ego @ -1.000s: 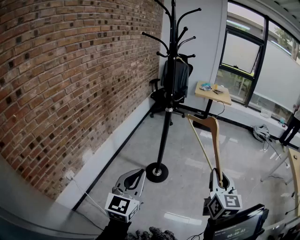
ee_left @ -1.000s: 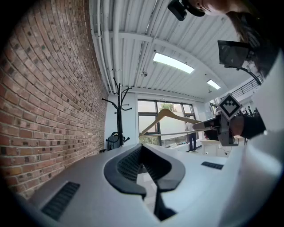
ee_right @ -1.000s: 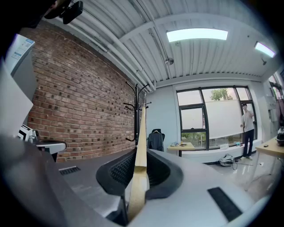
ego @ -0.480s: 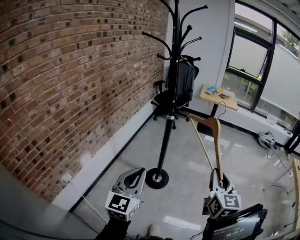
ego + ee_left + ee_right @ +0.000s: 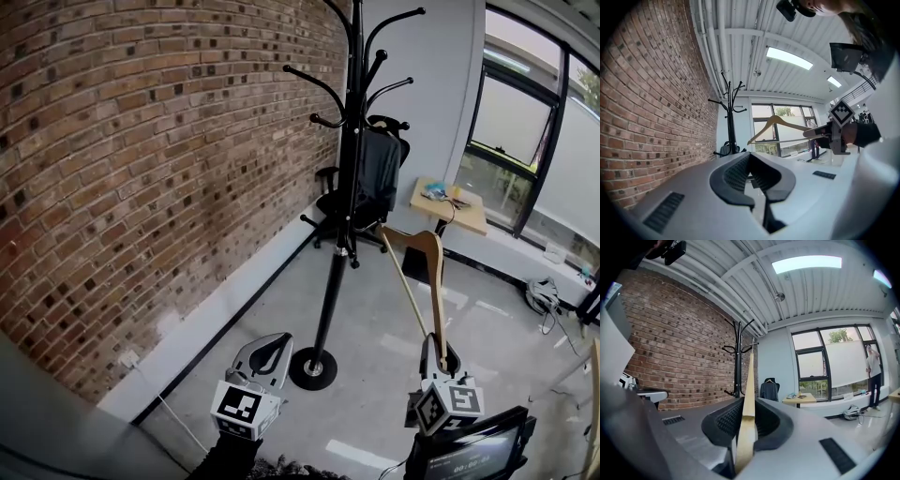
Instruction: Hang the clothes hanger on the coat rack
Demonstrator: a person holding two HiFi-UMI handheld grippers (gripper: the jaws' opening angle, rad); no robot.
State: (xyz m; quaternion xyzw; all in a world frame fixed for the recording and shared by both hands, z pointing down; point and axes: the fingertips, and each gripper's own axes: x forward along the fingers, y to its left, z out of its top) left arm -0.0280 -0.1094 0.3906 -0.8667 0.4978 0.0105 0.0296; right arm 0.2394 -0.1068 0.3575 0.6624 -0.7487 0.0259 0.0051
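Observation:
A black coat rack with curved hooks stands by the brick wall, its round base on the floor. My right gripper is shut on one arm end of a wooden hanger, which points up and away, right of the pole and apart from it. In the right gripper view the hanger runs out between the jaws toward the rack. My left gripper is shut on nothing, low and left of the base. The left gripper view shows its gripper, the rack, the hanger.
An office chair with a dark jacket stands just behind the rack. A small wooden table sits by the windows. The brick wall runs along the left. A person stands at the far window.
The rack has come slightly closer and sits higher in the head view. Both grippers keep their places in the frame, the right one still holding the hanger.

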